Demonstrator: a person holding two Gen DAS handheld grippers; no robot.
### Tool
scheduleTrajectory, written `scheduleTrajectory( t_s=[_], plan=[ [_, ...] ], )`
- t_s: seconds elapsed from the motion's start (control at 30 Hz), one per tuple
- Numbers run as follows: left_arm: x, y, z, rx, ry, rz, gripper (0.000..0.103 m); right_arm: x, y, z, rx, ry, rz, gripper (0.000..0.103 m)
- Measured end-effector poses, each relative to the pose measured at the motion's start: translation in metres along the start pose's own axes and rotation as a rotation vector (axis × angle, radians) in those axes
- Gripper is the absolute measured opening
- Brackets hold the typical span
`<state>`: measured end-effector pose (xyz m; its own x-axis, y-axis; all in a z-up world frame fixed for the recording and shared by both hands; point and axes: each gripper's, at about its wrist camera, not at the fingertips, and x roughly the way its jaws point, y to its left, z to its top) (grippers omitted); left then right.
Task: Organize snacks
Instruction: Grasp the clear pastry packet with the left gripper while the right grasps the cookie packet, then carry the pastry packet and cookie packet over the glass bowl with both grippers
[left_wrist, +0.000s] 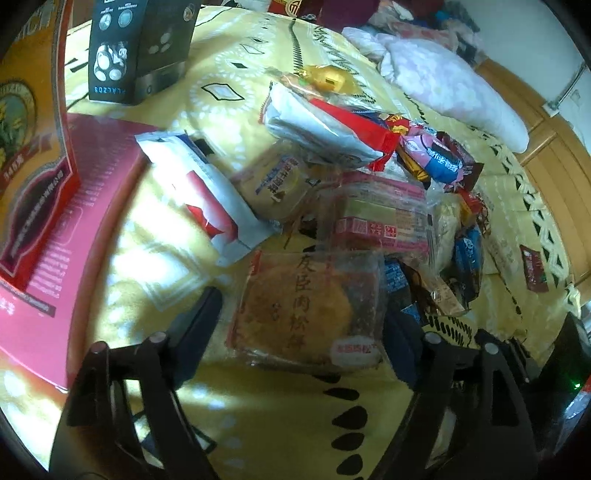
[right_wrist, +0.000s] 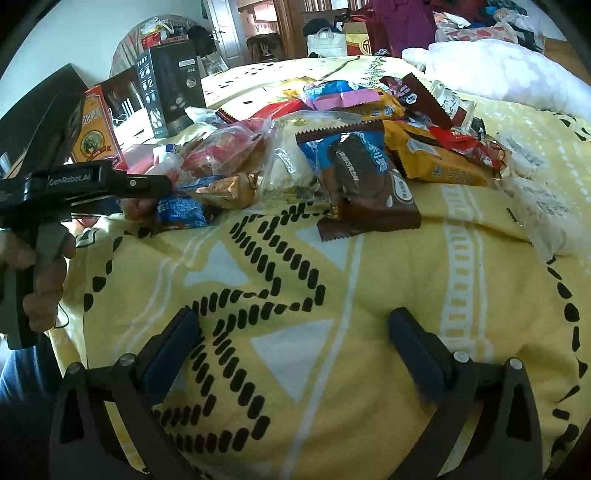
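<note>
Only left view shows pink box (left_wrist: 55, 236), left tool (left_wrist: 303, 317) wide around pastry packet (left_wrist: 306, 306), right tool (right_wrist: 295, 343) wide, empty.

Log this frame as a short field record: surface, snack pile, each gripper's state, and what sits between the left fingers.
surface: yellow patterned bedspread
snack pile: mixed wrapped snacks heaped mid-bed, including a brown chocolate-pie packet
left gripper: open, fingers either side of a clear-wrapped round pastry, not clamped
right gripper: open, nothing between its fingers, short of the pile
boxes: red box and black box left of the pile
</note>
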<state>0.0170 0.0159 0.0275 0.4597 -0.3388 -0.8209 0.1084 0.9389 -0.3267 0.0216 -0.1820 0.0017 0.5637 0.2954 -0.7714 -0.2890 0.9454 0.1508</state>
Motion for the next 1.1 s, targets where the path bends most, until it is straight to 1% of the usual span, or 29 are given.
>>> scheduleTrajectory(
  t_s=[0.03,0.07,0.1,0.23,0.37,0.47,0.53,0.67,0.73,0.77,0.83,0.87,0.9,0.93,0.97,1.1],
  plan=[
    [-0.003,-0.002,0.000,0.008,-0.003,0.002,0.072,-0.002,-0.002,0.000,0.006,0.002,0.004,0.103],
    [-0.005,-0.003,0.001,0.016,-0.004,-0.003,0.062,-0.005,-0.003,0.002,0.022,0.011,0.012,0.103],
    [-0.008,-0.004,0.001,0.023,-0.001,-0.004,0.059,-0.007,-0.005,0.003,0.035,0.017,0.021,0.103],
    [-0.021,-0.008,-0.002,0.056,-0.019,0.023,0.058,-0.024,-0.017,0.012,0.116,0.007,0.084,0.102],
    [-0.032,-0.003,-0.005,0.046,-0.029,0.013,0.057,-0.043,-0.025,0.035,0.104,-0.054,0.076,0.102],
    [-0.040,-0.005,-0.005,0.057,-0.036,0.010,0.057,-0.030,-0.036,0.057,0.089,-0.039,0.057,0.102],
    [-0.049,-0.010,-0.004,0.076,-0.050,0.007,0.057,-0.007,-0.045,0.070,0.087,0.001,0.042,0.102],
    [-0.067,-0.020,-0.002,0.098,-0.079,-0.005,0.057,0.026,-0.052,0.086,0.071,0.047,0.038,0.100],
    [-0.072,-0.022,0.000,0.104,-0.090,-0.007,0.057,0.040,-0.052,0.089,0.055,0.082,0.027,0.096],
    [-0.075,-0.024,0.001,0.108,-0.097,-0.005,0.057,0.047,-0.052,0.088,0.052,0.103,0.013,0.090],
    [-0.077,-0.025,0.002,0.110,-0.102,-0.003,0.057,0.048,-0.054,0.086,0.057,0.098,0.002,0.086],
    [-0.077,-0.025,0.003,0.106,-0.103,0.000,0.057,0.046,-0.055,0.086,0.065,0.092,0.004,0.079],
    [-0.077,-0.024,0.004,0.100,-0.103,0.000,0.057,0.044,-0.056,0.085,0.075,0.088,0.007,0.068],
    [-0.078,-0.024,0.004,0.096,-0.104,-0.001,0.057,0.041,-0.058,0.085,0.092,0.079,0.012,0.065],
    [-0.078,-0.025,0.005,0.094,-0.107,0.002,0.057,0.037,-0.061,0.084,0.111,0.068,0.016,0.057],
    [-0.084,-0.031,0.004,0.113,-0.124,0.008,0.057,0.021,-0.061,0.079,0.119,0.034,0.017,0.050]
  ],
)
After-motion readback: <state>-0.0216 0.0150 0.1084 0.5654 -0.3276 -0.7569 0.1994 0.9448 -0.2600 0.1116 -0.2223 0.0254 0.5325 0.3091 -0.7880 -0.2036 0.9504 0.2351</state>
